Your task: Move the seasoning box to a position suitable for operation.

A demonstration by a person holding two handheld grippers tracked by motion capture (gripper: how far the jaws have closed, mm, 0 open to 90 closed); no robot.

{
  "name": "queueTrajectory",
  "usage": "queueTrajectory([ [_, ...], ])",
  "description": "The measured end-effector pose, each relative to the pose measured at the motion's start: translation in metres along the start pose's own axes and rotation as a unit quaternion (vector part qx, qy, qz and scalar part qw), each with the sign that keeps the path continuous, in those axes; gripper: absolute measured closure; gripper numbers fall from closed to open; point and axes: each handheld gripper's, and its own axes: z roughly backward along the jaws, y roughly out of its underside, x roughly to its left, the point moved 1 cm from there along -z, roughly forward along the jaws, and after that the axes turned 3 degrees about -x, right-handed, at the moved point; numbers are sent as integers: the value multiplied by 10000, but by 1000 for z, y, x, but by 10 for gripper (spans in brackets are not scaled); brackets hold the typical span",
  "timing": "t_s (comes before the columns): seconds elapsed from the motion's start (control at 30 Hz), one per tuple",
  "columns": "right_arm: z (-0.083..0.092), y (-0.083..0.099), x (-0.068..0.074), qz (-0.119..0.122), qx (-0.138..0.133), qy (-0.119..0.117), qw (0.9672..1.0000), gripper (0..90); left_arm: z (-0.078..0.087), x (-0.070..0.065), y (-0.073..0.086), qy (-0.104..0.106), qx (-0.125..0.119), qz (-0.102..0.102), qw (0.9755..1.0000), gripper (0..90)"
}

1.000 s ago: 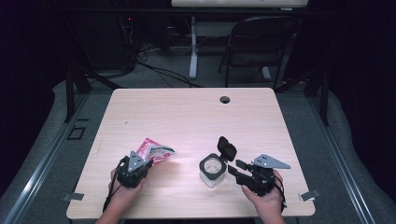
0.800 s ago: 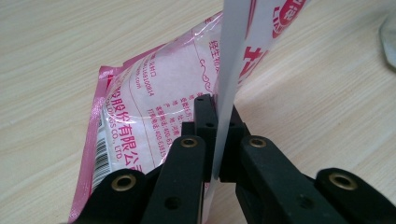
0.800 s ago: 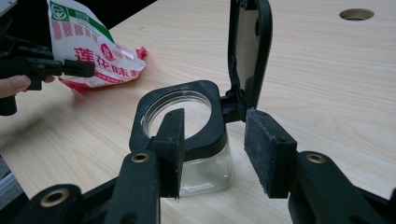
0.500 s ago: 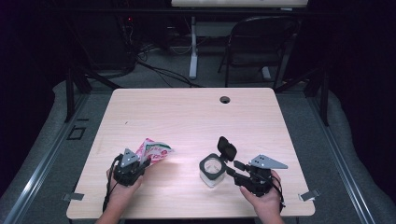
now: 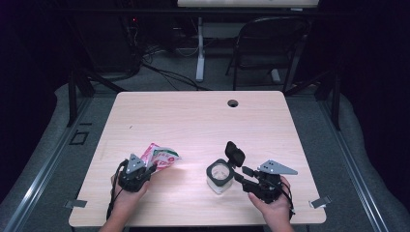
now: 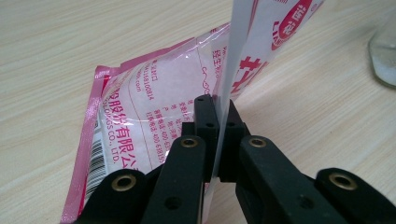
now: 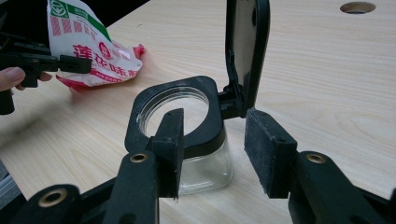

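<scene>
My left gripper (image 5: 153, 166) is shut on the edge of a pink and white snack packet (image 5: 162, 155) at the table's front left. In the left gripper view the jaws (image 6: 217, 100) pinch the packet's (image 6: 149, 107) thin seam, and the rest of it rests on the wood. A square glass jar (image 5: 218, 175) with a black collar stands at the front centre, its flip lid (image 5: 235, 153) upright. My right gripper (image 5: 241, 175) is open just right of the jar. Its left pad (image 7: 170, 140) stands in front of the jar (image 7: 196, 163); its right pad (image 7: 268, 149) is apart from it.
The wooden table (image 5: 203, 121) has a cable hole (image 5: 233, 103) near its far edge. A folding chair (image 5: 270, 43) and cables stand on the floor beyond. The other hand and its gripper (image 7: 70, 63) appear at the far left of the right gripper view.
</scene>
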Motion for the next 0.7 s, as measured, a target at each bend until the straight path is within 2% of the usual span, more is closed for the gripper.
queueTrajectory([
  [0.47, 1, 0, 0, -25, -19, 1, 10000, 574, 6, 3, -5, -1, -70, -35, 10000, 900],
  [0.6, 1, 0, -2, -67, -21, -6, 10000, 568, 8, 6, -8, 40, 11, -108, 9999, 900],
  [0.7, 0, 0, -2, -61, -21, -8, 10000, 562, 9, 6, -9, -14, 29, -201, 9998, 900],
])
